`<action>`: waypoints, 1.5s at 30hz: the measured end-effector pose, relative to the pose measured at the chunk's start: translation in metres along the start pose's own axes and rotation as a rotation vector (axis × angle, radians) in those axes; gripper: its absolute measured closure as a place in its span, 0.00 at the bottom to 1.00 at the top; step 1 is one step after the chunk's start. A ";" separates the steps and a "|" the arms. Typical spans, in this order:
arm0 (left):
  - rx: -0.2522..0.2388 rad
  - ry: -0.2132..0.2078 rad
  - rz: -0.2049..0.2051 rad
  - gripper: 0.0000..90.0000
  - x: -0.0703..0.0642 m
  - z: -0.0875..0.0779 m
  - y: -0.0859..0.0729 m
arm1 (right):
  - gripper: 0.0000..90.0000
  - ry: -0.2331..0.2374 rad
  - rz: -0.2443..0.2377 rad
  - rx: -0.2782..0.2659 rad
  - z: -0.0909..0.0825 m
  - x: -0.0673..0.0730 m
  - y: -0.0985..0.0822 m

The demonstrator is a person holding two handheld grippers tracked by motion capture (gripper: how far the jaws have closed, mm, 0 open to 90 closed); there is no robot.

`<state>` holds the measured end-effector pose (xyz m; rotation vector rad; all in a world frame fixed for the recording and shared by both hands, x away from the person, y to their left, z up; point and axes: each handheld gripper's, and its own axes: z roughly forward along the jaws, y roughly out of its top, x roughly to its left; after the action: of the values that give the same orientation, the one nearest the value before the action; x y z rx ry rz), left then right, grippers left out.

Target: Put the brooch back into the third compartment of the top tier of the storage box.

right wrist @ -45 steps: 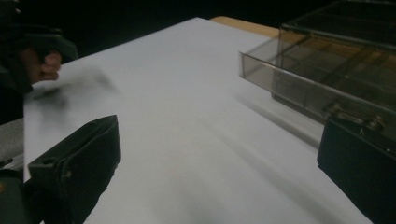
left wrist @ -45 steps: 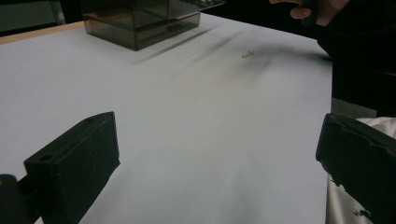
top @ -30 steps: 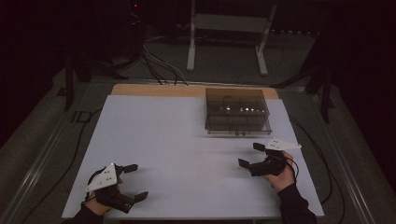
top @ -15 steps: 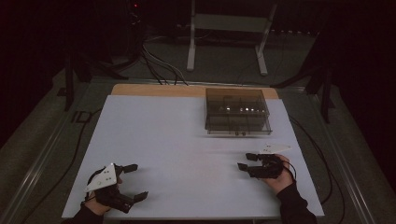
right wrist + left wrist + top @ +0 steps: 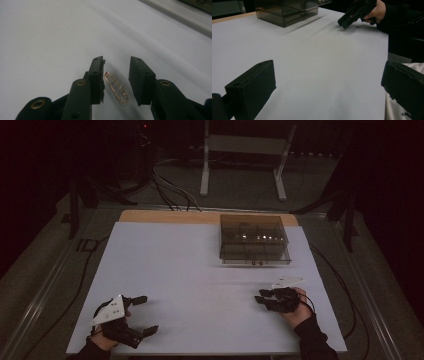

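Observation:
A small copper-coloured safety pin (image 5: pixel 116 87) with a row of tiny beads lies flat on the white table sheet (image 5: pixel 190 265). My right gripper (image 5: pixel 116 61) points down at it with a jaw on each side. The jaws have just been closing; the left pad stands close beside the pin, and a gap remains on the right. In the high view the right gripper (image 5: pixel 260 296) is at the front right. The left gripper (image 5: pixel 147 314) rests at the front left, wide open and holding nothing, and its own view looks across the sheet between its jaws (image 5: pixel 329 82).
A smoky transparent box (image 5: pixel 254 240) with compartments stands at the back right of the sheet, also seen from the left gripper (image 5: pixel 284 12). A strip of bare wood (image 5: pixel 170 216) runs along the far edge. A metal stand (image 5: pixel 240 150) and cables (image 5: pixel 170 190) are on the floor beyond.
The right gripper's jaws have drawn much closer together, and the hand has shifted slightly. The left gripper has stayed where it was.

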<state>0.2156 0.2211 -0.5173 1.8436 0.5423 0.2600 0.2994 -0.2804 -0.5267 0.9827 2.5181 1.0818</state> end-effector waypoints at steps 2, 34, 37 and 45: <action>-0.002 -0.001 -0.004 0.01 0.000 0.000 0.000 | 0.74 -0.008 -0.005 0.010 0.001 0.000 0.000; 0.000 -0.007 -0.006 0.01 0.001 0.000 -0.001 | 0.95 0.009 -0.020 0.053 0.000 0.007 0.005; -0.002 -0.005 -0.010 0.01 0.001 0.000 -0.001 | 0.95 0.011 -0.015 0.044 -0.002 0.007 0.006; -0.003 -0.008 -0.012 0.01 0.001 0.000 -0.001 | 0.95 0.001 -0.010 0.024 -0.005 0.008 0.009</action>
<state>0.2163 0.2220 -0.5183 1.8366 0.5476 0.2454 0.2958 -0.2736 -0.5158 0.9745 2.5398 1.0519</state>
